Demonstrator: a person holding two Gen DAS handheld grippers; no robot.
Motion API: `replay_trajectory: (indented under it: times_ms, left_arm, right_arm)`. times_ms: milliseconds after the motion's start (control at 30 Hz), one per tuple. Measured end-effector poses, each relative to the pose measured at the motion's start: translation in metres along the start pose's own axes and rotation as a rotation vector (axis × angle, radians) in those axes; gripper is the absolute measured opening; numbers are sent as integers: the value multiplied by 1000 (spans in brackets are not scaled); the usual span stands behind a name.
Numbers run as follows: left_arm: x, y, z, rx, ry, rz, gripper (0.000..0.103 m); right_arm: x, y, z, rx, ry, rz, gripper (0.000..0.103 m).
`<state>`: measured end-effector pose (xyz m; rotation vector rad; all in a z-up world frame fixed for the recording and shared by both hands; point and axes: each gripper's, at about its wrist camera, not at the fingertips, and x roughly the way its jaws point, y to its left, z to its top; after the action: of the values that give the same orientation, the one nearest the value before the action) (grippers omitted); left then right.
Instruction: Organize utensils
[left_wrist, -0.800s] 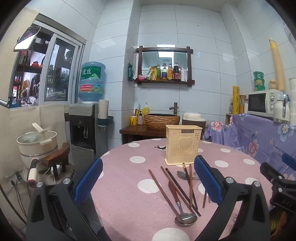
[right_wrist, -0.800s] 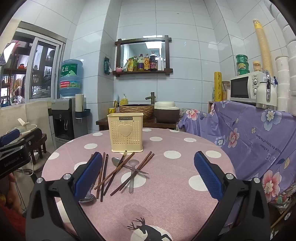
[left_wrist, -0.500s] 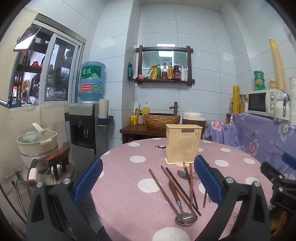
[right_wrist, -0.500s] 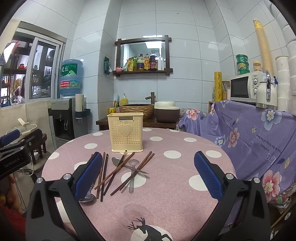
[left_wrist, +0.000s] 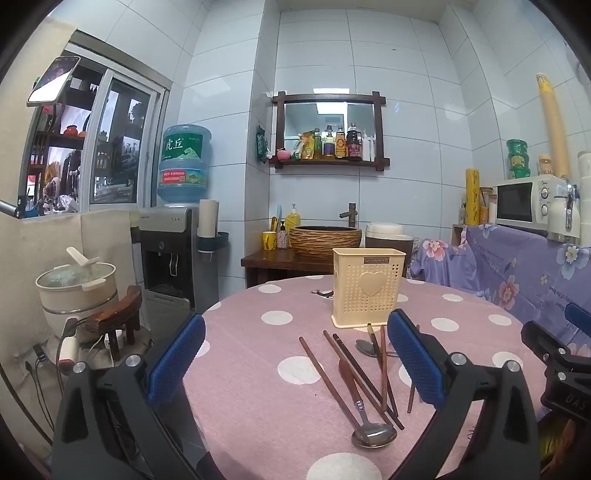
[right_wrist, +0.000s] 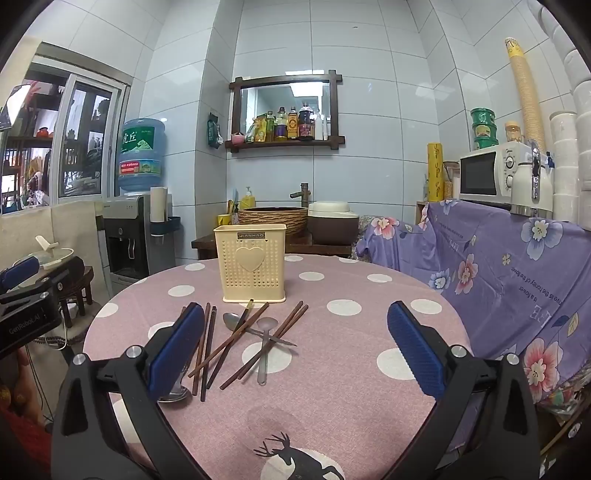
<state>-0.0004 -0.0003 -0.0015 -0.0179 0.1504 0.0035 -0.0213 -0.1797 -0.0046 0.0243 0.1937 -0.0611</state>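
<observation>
A cream perforated utensil holder (left_wrist: 367, 289) (right_wrist: 253, 263) with a heart stands upright on the round pink dotted table (left_wrist: 258, 387) (right_wrist: 332, 369). In front of it lie several brown chopsticks (left_wrist: 354, 369) (right_wrist: 232, 338) and spoons: a steel spoon with a wooden handle (left_wrist: 360, 410), a steel spoon (right_wrist: 255, 329), a translucent spoon (right_wrist: 264, 347). My left gripper (left_wrist: 295, 363) hangs open near the table's left edge, nothing between its blue pads. My right gripper (right_wrist: 295, 354) is open too, above the utensils' near side, empty.
A water dispenser (left_wrist: 170, 254) and a pot (left_wrist: 75, 291) on a stool stand left of the table. Behind are a wash basin (right_wrist: 275, 216) on a wooden stand and a shelf of bottles (right_wrist: 288, 123). A purple floral cloth (right_wrist: 498, 266) and microwave (right_wrist: 487, 173) are right.
</observation>
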Motion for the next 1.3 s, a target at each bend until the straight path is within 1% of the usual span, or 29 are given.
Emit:
replay_trajectory:
  times_ms: [500,933,967,1300]
  left_arm:
    - [0,0,-1,4,1,2,98]
    - [-4,7,0,4,1,3,98]
    - [-2,12,0,4,2,6,98]
    - [0,14,-1,10,1,13,98]
  right_arm:
    - [0,0,0,0,1,0,98]
    - [0,0,0,2,2,0,98]
    - [0,0,0,1,1,0,98]
    - [0,0,0,1,-1,-2,98]
